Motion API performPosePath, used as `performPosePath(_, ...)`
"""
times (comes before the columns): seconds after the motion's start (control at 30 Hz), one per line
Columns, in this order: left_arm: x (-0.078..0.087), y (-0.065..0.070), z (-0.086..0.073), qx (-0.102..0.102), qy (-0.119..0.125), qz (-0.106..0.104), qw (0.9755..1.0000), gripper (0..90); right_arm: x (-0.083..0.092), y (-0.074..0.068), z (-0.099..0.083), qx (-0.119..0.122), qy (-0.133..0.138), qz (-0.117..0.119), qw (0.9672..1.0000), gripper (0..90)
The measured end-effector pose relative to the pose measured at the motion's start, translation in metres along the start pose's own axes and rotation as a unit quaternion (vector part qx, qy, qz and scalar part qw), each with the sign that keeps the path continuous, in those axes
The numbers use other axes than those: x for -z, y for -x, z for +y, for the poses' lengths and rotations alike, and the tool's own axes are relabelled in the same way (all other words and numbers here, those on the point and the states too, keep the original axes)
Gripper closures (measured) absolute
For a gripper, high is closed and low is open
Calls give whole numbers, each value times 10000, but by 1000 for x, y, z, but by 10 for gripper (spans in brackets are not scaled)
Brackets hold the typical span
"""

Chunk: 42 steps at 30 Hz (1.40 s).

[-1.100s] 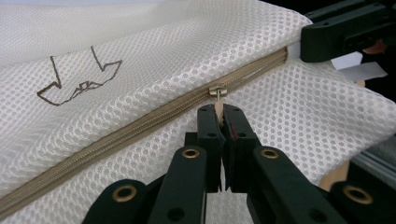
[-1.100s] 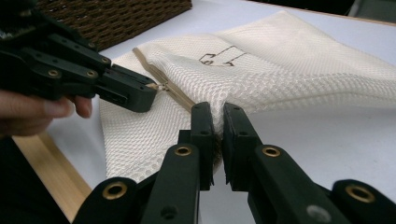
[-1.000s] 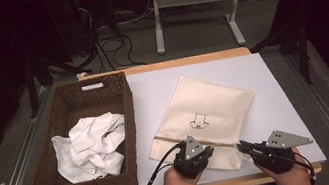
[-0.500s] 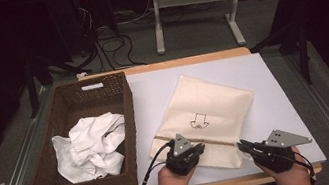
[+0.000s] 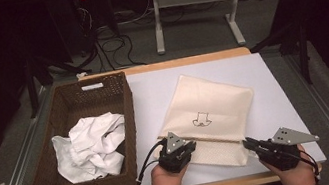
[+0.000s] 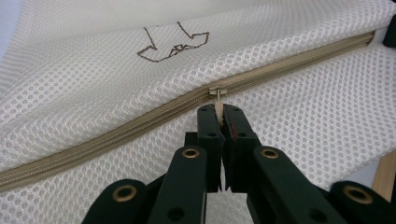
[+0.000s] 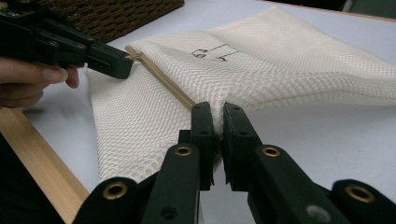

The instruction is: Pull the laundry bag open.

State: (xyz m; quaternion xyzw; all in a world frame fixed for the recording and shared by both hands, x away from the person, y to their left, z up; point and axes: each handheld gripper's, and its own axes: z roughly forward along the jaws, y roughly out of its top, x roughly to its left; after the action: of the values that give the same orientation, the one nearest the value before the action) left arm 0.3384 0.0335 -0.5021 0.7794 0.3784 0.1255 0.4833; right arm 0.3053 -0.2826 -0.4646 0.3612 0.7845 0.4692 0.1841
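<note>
Your left gripper (image 6: 219,116) pinches the zipper pull (image 6: 218,93) mid-frame; your right gripper (image 7: 218,116) clamps the mesh laundry bag (image 5: 209,115) at its lower-right edge, frame center.

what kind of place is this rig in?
Probably a lab or workshop data-collection station: a white-topped table with a mesh laundry bag and wicker basket, loose cables on the floor, dark surrounds.

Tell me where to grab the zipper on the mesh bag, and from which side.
Grip the flat pull tab hanging off the slider, coming in low from the table's near edge. It points toward that edge and is thin enough to pinch, as the left tool does now; the right tool pins the mesh bag.
</note>
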Motion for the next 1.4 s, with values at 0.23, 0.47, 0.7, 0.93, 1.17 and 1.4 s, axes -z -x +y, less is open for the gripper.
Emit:
performPosePath(0.23,0,-1,-3,-24,-42,45,10000,875,-2,0,0,35,-44,40,10000,852)
performPosePath(0.47,6,-21,-7,363,-55,382,9986,875,6,13,-1,-130,53,-105,9998,852)
performPosePath(0.7,5,-24,-10,414,-131,578,9974,875,11,15,-3,-111,81,-165,9998,853)
performPosePath(0.93,5,-30,-11,469,-204,721,9961,875,15,21,-5,-265,66,-183,9995,852)
performPosePath(1.17,6,-28,-12,407,-249,799,9957,876,15,20,-6,-163,44,-144,9998,853)
performPosePath(1.4,11,-38,-14,520,-349,1197,9908,877,24,31,-8,-352,122,-344,9987,856)
